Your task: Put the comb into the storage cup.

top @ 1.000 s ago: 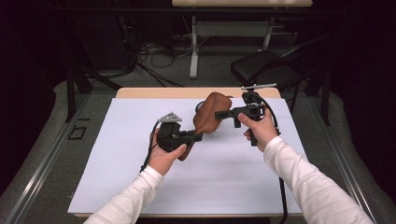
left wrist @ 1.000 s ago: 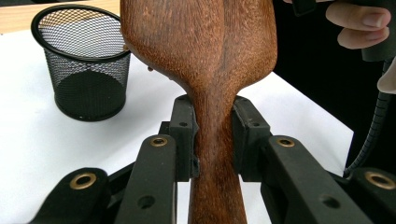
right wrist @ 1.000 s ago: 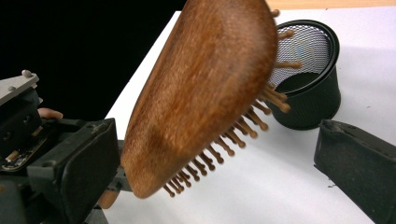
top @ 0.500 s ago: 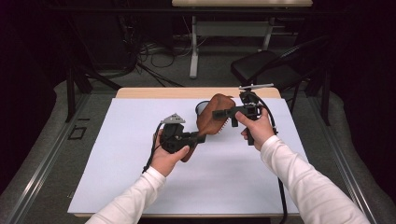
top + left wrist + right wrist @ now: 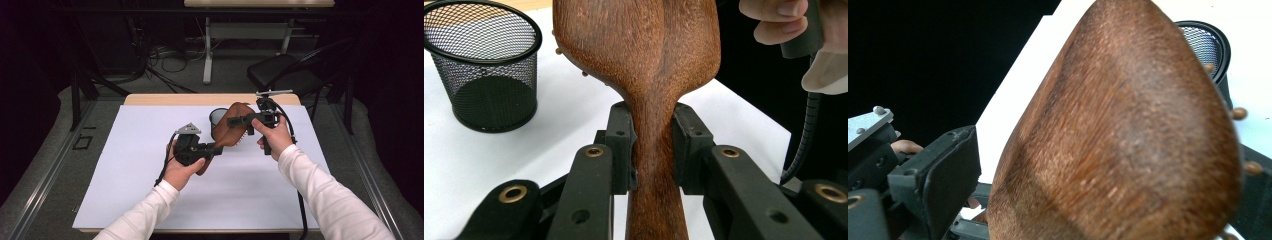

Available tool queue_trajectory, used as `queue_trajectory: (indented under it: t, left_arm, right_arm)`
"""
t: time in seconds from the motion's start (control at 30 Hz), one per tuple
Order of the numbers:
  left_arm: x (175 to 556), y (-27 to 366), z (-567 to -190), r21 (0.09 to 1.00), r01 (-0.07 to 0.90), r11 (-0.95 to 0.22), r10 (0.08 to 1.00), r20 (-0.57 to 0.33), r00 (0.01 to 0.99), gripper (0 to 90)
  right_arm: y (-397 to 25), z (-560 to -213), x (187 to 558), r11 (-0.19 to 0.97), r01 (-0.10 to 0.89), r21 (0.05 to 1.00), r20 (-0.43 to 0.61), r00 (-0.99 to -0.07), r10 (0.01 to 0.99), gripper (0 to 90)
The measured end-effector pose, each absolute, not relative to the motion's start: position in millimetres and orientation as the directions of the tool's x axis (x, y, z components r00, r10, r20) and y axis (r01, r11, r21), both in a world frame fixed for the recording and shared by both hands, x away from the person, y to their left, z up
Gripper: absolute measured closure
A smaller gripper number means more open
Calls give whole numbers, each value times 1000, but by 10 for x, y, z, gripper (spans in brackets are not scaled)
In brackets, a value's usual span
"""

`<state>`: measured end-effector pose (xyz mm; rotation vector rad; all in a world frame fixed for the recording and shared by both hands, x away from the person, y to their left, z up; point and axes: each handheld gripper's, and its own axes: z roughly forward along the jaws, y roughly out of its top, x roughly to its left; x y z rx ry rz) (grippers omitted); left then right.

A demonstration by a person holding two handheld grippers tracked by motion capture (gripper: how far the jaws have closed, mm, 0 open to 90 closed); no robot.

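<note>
Clamping the narrow neck of the wooden hairbrush, the left tongs are seen clenched on it from both sides. The right tongs are set about the brush's broad head, one pad beside the wood, though whether they grip cannot be told. The hairbrush is thus held above the white worktop, bristle pins (small rounded tips) pointing toward the far side. Just beyond it stands an empty black mesh cup. The lifting is judged done; placing the brush, presumably into the cup, is judged left.
</note>
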<state>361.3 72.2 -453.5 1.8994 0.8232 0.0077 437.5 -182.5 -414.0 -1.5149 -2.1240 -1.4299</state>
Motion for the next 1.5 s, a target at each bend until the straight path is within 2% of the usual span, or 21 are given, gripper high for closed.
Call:
queue_trajectory:
  t: [1.5]
  left_arm:
    - [3598, 700, -4615, 800, 543, -255, 531, -354, 770, 729]
  right_arm:
    - [-1825, -4176, 4381, 31, 812, 583, 630, -476, 614, 102]
